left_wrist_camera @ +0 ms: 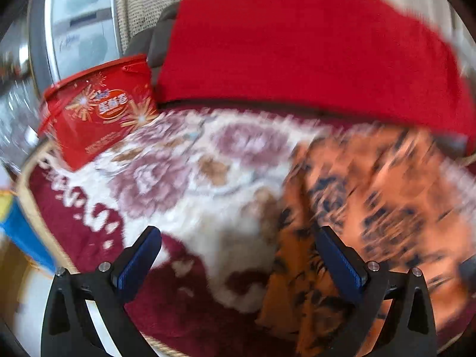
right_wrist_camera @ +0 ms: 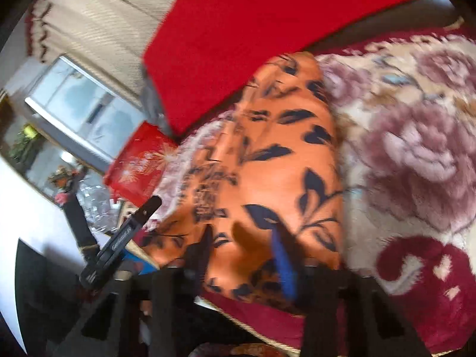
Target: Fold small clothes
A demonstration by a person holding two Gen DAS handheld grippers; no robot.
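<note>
Nearest, right gripper (right_wrist_camera: 247,255) with jaws partly apart over orange black-leaf-printed satin garment (right_wrist_camera: 267,160), grip impossible to tell from blur, left gripper (left_wrist_camera: 238,261) wide open and empty beside its edge, garment spread on plush floral blanket (left_wrist_camera: 184,172), probably for folding.

The left gripper (left_wrist_camera: 238,261) has black angular arms, silver screw heads at the joints and ribbed blue finger pads (left_wrist_camera: 136,263); the right gripper (right_wrist_camera: 244,255) matches (though blurred), with black frame and blue pad.
</note>
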